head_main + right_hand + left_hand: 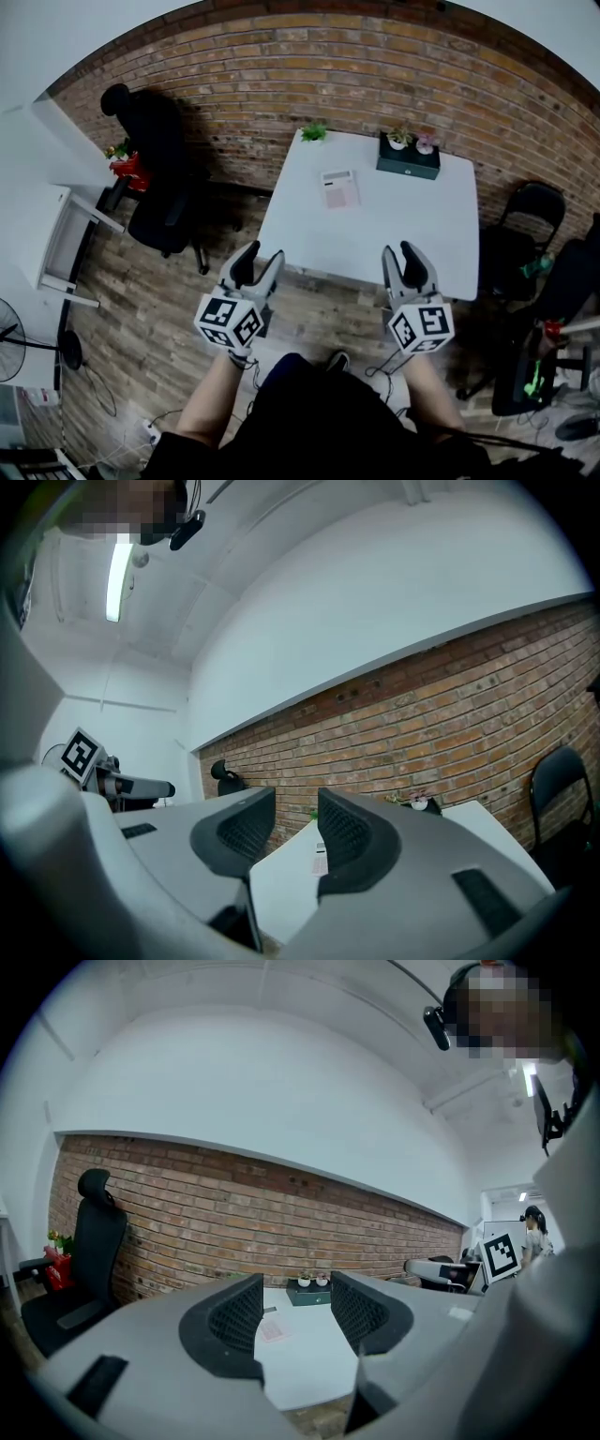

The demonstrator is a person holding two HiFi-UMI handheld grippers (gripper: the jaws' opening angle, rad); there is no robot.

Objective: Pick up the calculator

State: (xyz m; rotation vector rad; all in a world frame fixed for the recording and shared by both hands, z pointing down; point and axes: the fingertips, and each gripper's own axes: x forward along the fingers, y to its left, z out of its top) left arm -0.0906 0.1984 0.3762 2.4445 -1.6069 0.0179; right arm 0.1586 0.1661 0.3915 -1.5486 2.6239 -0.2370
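Observation:
The calculator, pale with a pinkish face, lies flat on the white table toward its far middle. Both grippers hover short of the table's near edge, well back from the calculator. My left gripper is open and empty, off the near left corner. My right gripper is open and empty too, over the near edge. In the left gripper view the calculator shows small between the jaws of the left gripper. The right gripper view shows the calculator far off past the right gripper.
A dark green box with two small potted plants sits at the table's far right; a small green plant stands at the far edge. A black office chair is at left, a folding chair at right, the brick wall behind.

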